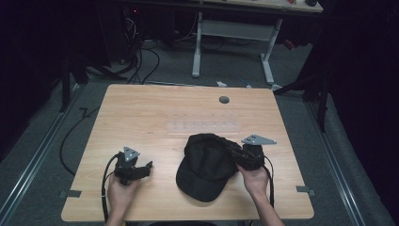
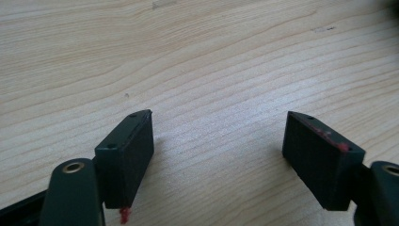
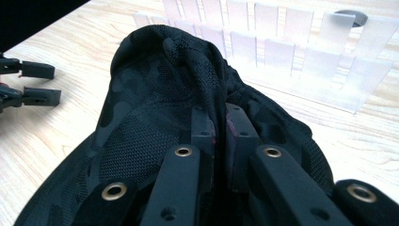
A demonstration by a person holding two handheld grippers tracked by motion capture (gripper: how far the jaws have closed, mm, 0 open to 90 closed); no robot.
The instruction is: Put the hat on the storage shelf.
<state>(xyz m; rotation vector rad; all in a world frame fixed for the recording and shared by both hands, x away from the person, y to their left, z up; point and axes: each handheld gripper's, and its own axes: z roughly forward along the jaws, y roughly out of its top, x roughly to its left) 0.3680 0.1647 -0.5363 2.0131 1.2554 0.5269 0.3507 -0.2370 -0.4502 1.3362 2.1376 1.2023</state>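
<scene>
Wooden table (image 1: 141, 113), right claw (image 3: 219, 141) pinching black cap (image 1: 207, 165), left claw (image 2: 219, 155) resting level, agape

A wooden table (image 1: 141, 113) bears clear plastic strips (image 1: 202, 127) (in rows) and a grey grommet (image 1: 224, 100).

Dim high view, lit table (image 1: 141, 113) amid black surroundings, soft shadows, bright washed-out glare at upper right of right gripper view, blurred near jaws, slightly soft left gripper view.
</scene>
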